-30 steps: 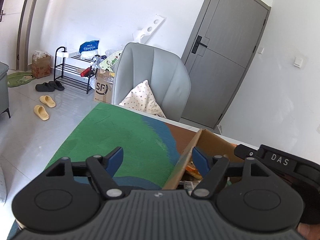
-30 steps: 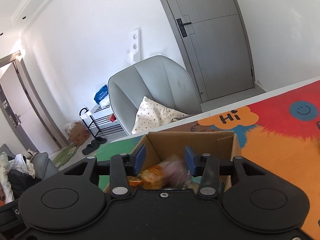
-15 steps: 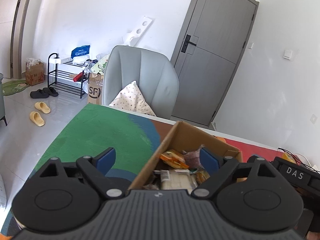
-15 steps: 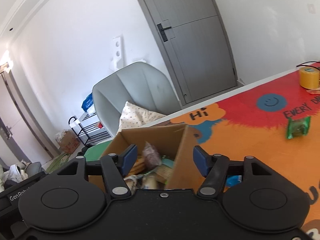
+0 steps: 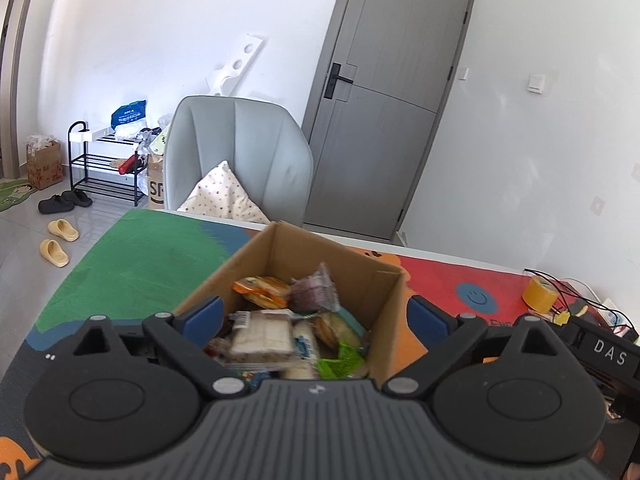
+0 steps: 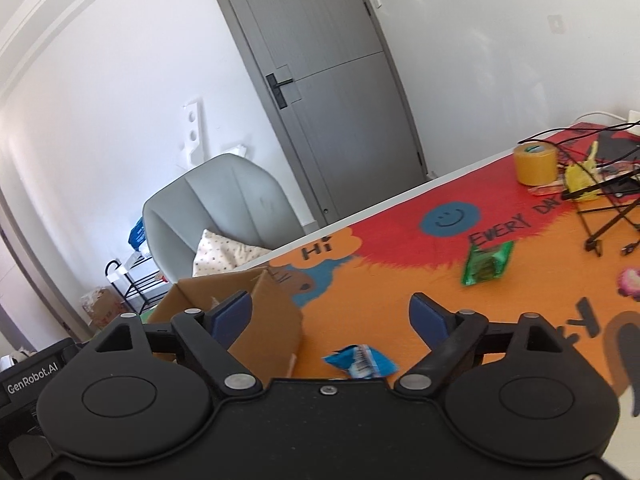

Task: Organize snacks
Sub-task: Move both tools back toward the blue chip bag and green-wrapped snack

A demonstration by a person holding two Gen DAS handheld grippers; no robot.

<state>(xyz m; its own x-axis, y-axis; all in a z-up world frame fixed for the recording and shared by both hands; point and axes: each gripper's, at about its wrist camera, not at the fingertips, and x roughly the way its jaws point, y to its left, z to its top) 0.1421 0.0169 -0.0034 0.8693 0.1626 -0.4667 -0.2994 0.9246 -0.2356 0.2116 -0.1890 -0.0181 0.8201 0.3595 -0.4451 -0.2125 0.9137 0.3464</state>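
A cardboard box [image 5: 280,248] stood open on a colourful mat [image 6: 400,280] covering the table, packed with wrapped snacks; too many overlapped to count. The left gripper [image 5: 316,316] hovered over the box with its jaws spread wide, holding nothing, one blue pad on either side of the box opening. The right gripper [image 6: 330,316] was also spread wide and empty, with a corner of the box just in front of its left pad.

Three snacks lay loose on the mat outside the box: one blue packet [image 6: 360,364] close beneath the right gripper, one green packet [image 6: 486,264] farther out beside the printed words, and one pink item [image 6: 630,282] at the right edge, cut off by the frame. One roll of yellow tape [image 6: 534,164] sat near the far edge among black cables [image 6: 600,216]. Beyond the table stood one grey chair [image 5: 240,160] with a spotted cushion [image 5: 224,196], one grey door [image 5: 384,120], and a black shoe rack [image 5: 104,164]. Two yellow slippers [image 5: 60,240] lay on the floor.
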